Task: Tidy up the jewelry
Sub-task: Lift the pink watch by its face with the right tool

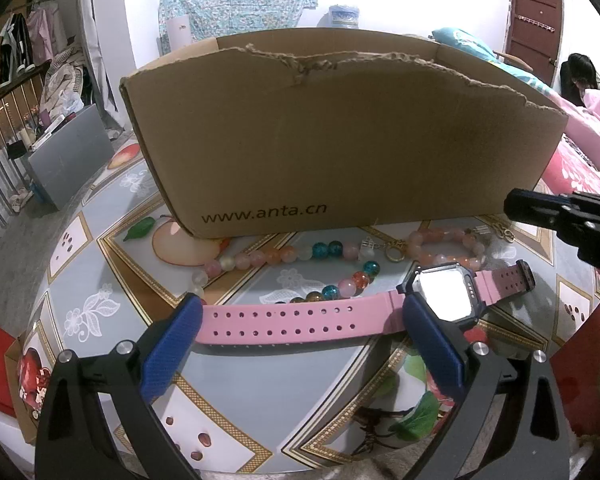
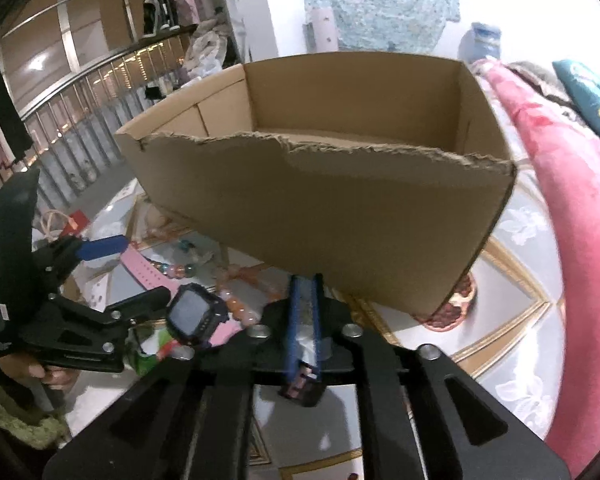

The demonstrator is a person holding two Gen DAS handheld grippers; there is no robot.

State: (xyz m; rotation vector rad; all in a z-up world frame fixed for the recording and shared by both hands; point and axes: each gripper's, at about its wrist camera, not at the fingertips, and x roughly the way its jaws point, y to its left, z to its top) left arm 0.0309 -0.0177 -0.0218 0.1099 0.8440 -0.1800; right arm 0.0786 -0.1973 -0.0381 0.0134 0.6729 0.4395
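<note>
Left wrist view: one pink-strapped digital watch (image 1: pixel 300 322) spanning the spread left gripper (image 1: pixel 302 312), two bead bracelets (image 1: pixel 284 258) hugging one torn-rimmed cardboard box (image 1: pixel 340 136); right gripper (image 2: pixel 305 292) nearly pressed together, nothing visibly pinched.

A pink watch (image 1: pixel 300 322) with a dark square case and perforated strap lies flat across the lower middle of the left wrist view. Behind it, toward the frame's centre, pastel bead bracelets (image 1: pixel 296 260) with blue and orange beads curl on the patterned tabletop. Filling the upper middle, an open cardboard box (image 1: pixel 340 140) with a torn rim stands upright.
</note>
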